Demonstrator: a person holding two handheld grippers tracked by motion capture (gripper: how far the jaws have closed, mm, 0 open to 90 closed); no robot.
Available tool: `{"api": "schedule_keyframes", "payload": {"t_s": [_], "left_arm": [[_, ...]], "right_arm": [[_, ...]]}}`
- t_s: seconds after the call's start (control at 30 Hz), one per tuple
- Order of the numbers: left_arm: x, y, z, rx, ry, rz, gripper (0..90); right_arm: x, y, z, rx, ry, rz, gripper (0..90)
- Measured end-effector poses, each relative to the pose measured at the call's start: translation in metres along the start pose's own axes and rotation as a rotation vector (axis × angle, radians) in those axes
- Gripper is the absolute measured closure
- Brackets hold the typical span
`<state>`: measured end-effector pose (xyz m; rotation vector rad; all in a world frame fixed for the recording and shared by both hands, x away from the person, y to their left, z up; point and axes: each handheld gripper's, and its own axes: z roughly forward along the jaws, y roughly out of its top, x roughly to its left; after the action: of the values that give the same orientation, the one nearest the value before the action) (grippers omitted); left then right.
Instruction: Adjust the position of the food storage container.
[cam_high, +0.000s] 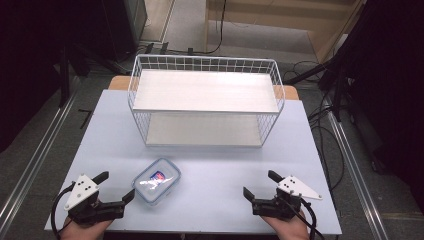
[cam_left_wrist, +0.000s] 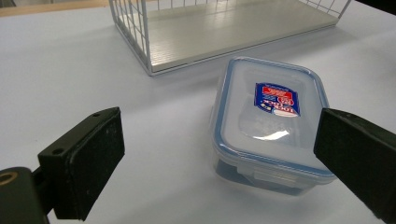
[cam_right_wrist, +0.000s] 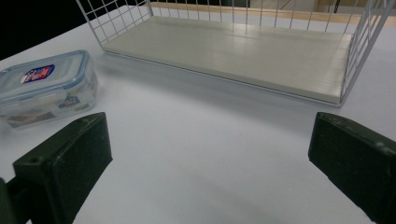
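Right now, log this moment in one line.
left gripper open, beside container | right gripper open, idle | container lidded, before rack

Light falls from overhead, bright on the pale bench (cam_high: 210, 165) and dim to near black at 9 and 3 o'clock in the high view. Glare sits on the box lid (cam_left_wrist: 275, 135) in the left gripper view. The wire rack (cam_right_wrist: 224, 46) casts a soft shadow toward 6 o'clock. The near jaws are slightly blurred; the high view looks soft and grainy.
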<state>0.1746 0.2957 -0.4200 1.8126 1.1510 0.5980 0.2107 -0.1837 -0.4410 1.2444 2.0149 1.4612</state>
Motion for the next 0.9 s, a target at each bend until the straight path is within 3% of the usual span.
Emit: {"api": "schedule_keyframes", "payload": {"t_s": [0.53,0.57,0.6,0.63,0.67,0.7,0.73,0.8,0.9], "left_arm": [[0.001,-0.002,0.001,0.012,-0.019,-0.021,2.5],[0.001,-0.003,0.000,0.001,-0.028,-0.031,8.9],[0.001,-0.005,-0.002,-0.011,-0.046,-0.041,22.0],[0.001,-0.006,-0.004,-0.016,-0.062,-0.052,42.9],[0.001,-0.006,-0.004,-0.016,-0.062,-0.052,57.5],[0.001,-0.007,-0.002,0.015,-0.055,-0.084,66.8],[0.000,-0.009,-0.001,0.026,-0.031,-0.083,76.5],[-0.001,-0.011,0.001,0.053,0.017,-0.070,90.0],[-0.002,-0.014,0.003,0.085,0.039,-0.067,90.0]], "right_arm": [[-0.003,0.000,0.002,-0.001,-0.011,0.015,0.0],[-0.003,0.000,0.001,-0.005,-0.009,0.017,0.0],[-0.003,0.001,0.001,-0.006,-0.008,0.020,0.0],[-0.003,0.000,0.002,-0.005,-0.008,0.018,0.0],[-0.003,0.000,0.003,-0.005,-0.009,0.016,0.0],[-0.003,0.000,0.003,-0.002,-0.006,0.018,0.0],[-0.002,-0.001,0.003,0.001,-0.004,0.018,0.0],[-0.002,-0.001,0.004,0.003,-0.004,0.015,0.0],[-0.001,0.000,0.003,0.000,-0.003,0.014,0.1]]}}
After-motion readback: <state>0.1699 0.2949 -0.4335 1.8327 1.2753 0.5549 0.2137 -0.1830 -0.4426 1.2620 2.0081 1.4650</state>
